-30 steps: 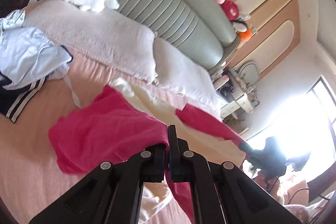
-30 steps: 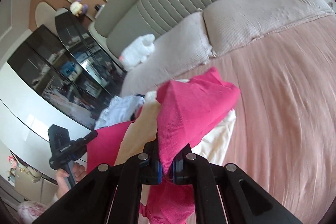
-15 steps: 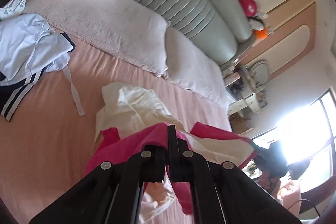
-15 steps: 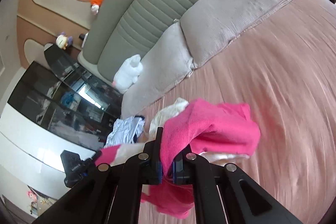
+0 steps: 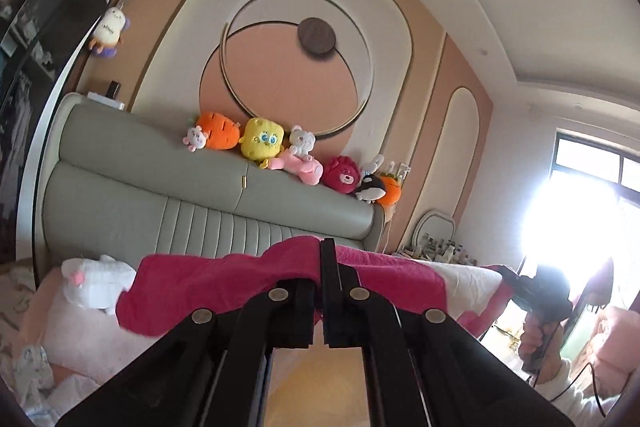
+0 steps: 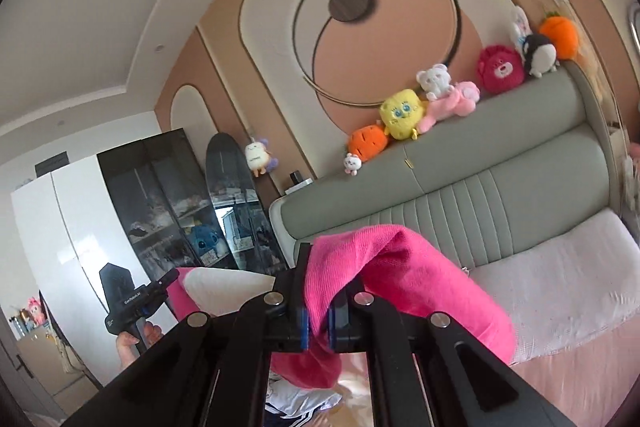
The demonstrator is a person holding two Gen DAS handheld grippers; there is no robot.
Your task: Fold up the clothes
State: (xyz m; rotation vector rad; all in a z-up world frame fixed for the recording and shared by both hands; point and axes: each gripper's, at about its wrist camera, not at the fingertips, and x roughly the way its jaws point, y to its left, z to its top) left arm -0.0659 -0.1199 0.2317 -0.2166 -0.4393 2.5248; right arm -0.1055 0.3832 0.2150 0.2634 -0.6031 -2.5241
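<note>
A pink-and-cream garment (image 5: pixel 200 291) hangs stretched in the air between my two grippers, above the bed. My left gripper (image 5: pixel 322 291) is shut on its pink edge. My right gripper (image 6: pixel 318 307) is shut on another pink fold (image 6: pixel 400 275) that drapes over its right finger. The right gripper shows in the left wrist view (image 5: pixel 540 291), held by a hand. The left gripper shows in the right wrist view (image 6: pixel 128 299). Most of the garment below the fingers is hidden.
A grey padded headboard (image 5: pixel 180 211) with a row of plush toys (image 5: pixel 264 139) faces me. Pale pillows (image 6: pixel 560 279) and a white plush (image 5: pixel 96 279) lie on the bed. Other clothes (image 6: pixel 296 403) lie below. A dark glass cabinet (image 6: pixel 160 211) stands at the left, a bright window (image 5: pixel 580 211) at the right.
Both grippers have risen and tilted up, lifting the garment off the bed. The views now face the headboard and wall instead of the mattress.
</note>
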